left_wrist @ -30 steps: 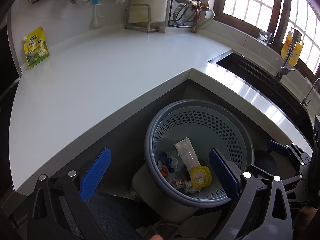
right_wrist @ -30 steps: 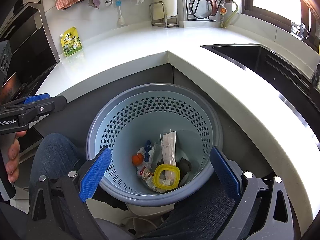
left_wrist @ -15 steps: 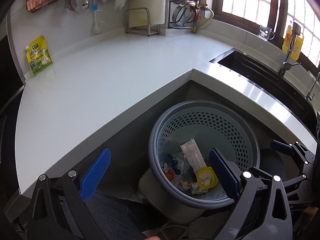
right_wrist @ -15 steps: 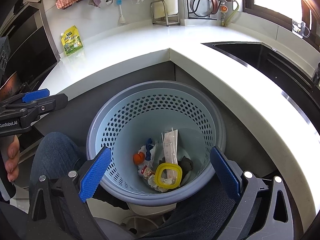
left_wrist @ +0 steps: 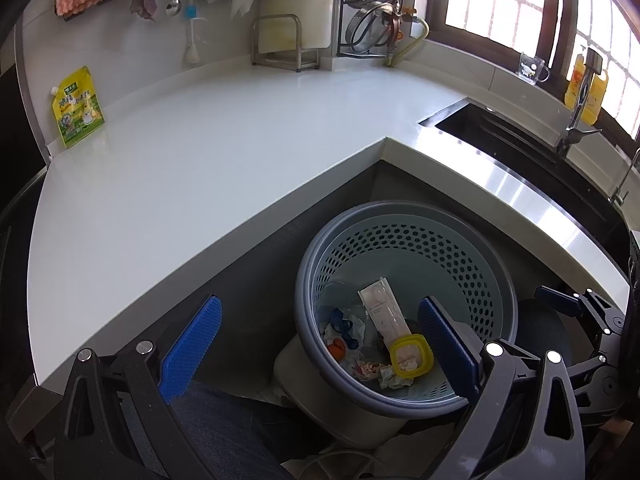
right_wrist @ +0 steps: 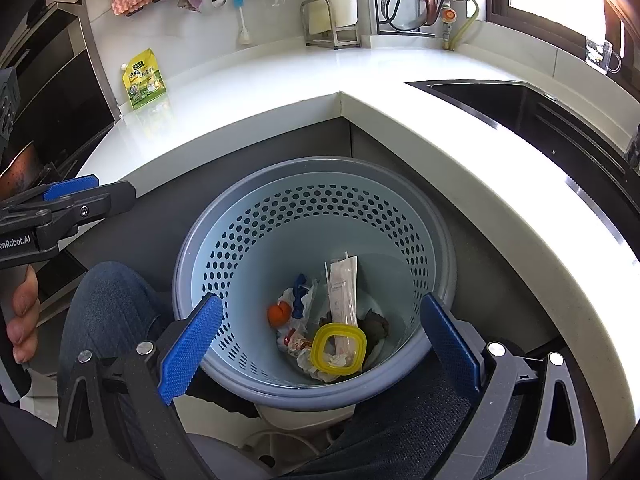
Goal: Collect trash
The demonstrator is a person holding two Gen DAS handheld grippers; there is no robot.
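1. One basket (right_wrist: 316, 216) sits on the floor in the inner corner of the counter (left_wrist: 200, 168). In it lie one yellow-rimmed lid (right_wrist: 339, 348), one long wrapper (right_wrist: 344, 288), one orange bit (right_wrist: 279, 313), one blue scrap (right_wrist: 299, 294) and crumpled paper (right_wrist: 298, 350).
2. Two grippers: the left gripper (left_wrist: 320, 350) and the right gripper (right_wrist: 320, 348) both stand wide open, jaws empty.
3. One green pouch (left_wrist: 78, 106) leans on the wall at the counter's far left; it is the only loose thing on the counter.
4. The left view alone shows the tap (left_wrist: 576, 120) and one yellow bottle (left_wrist: 588, 92) behind the sink (left_wrist: 520, 140). The right view alone shows a hand (right_wrist: 24, 320) on the left gripper's handle and a dark lump (right_wrist: 376, 326) beside the lid.
5. The counter edge runs close around the basket's far rim; the near side lies open between the person's knees.
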